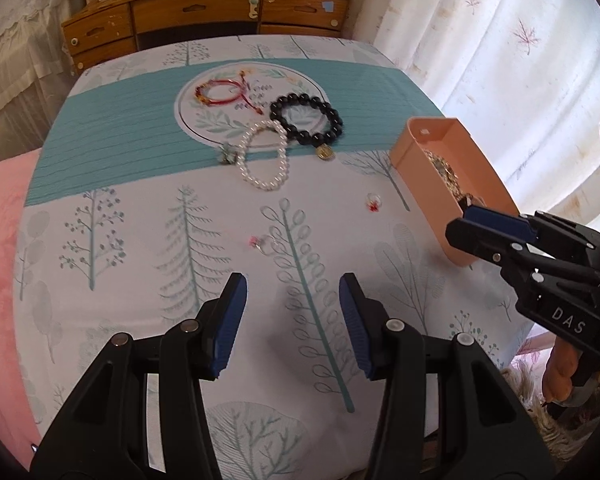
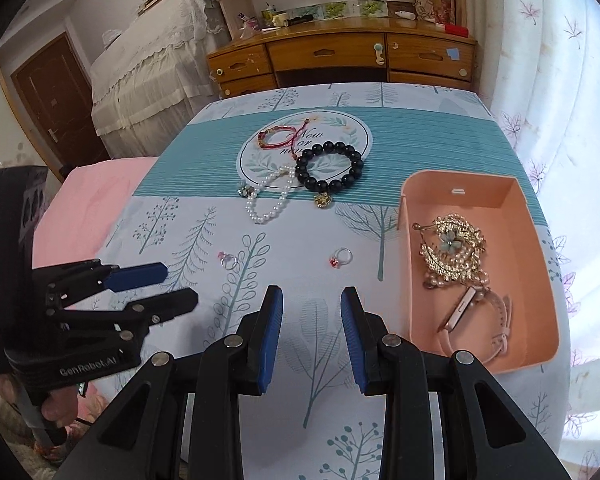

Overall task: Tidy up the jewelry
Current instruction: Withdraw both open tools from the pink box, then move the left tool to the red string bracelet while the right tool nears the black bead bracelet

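A peach box (image 2: pixel 536 248) (image 1: pixel 428 168) at the right of the table holds a gold floral brooch (image 2: pixel 452 250) and a pink watch (image 2: pixel 478 320). On the cloth lie a black bead bracelet (image 2: pixel 329 170) (image 1: pixel 306 118), a white pearl bracelet (image 2: pixel 270 198) (image 1: pixel 264 158), a red cord bracelet (image 2: pixel 278 138) (image 1: pixel 218 94) and two small rings (image 2: pixel 342 258) (image 2: pixel 229 260) (image 1: pixel 374 202) (image 1: pixel 266 242). My left gripper (image 1: pixel 292 308) (image 2: pixel 172 284) is open and empty above the near cloth. My right gripper (image 2: pixel 312 328) is open and empty left of the box; one of its fingers (image 1: pixel 500 222) shows at the box's near end.
A tree-patterned cloth (image 2: pixel 332 400) covers the table. A wooden dresser (image 2: pixel 340 60) with clutter stands behind it. A pink bed (image 2: pixel 96 196) lies to the left and a leaf-patterned curtain (image 2: pixel 560 100) hangs at the right.
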Demonstrator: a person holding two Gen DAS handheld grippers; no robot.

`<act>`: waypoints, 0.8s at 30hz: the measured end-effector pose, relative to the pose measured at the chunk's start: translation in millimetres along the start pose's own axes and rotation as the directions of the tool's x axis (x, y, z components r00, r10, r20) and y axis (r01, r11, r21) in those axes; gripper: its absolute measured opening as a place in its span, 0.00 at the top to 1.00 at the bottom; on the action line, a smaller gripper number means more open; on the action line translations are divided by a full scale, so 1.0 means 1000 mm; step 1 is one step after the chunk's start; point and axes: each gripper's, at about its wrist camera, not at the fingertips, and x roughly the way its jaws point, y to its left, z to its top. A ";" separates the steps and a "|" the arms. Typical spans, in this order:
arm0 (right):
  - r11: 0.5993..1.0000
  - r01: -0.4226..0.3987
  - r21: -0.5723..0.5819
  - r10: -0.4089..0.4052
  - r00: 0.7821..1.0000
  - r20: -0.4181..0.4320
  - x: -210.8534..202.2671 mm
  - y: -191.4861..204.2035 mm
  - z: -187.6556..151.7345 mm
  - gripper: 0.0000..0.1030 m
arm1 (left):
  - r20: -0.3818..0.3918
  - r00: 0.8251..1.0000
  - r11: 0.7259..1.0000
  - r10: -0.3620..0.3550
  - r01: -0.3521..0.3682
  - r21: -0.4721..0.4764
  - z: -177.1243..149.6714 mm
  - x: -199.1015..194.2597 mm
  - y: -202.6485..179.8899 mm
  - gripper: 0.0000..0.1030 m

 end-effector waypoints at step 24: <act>0.995 0.024 0.093 0.004 0.956 -0.292 0.158 -0.062 0.205 0.71 | -0.171 0.981 0.982 0.088 -0.114 -0.150 0.208 0.099 0.129 0.56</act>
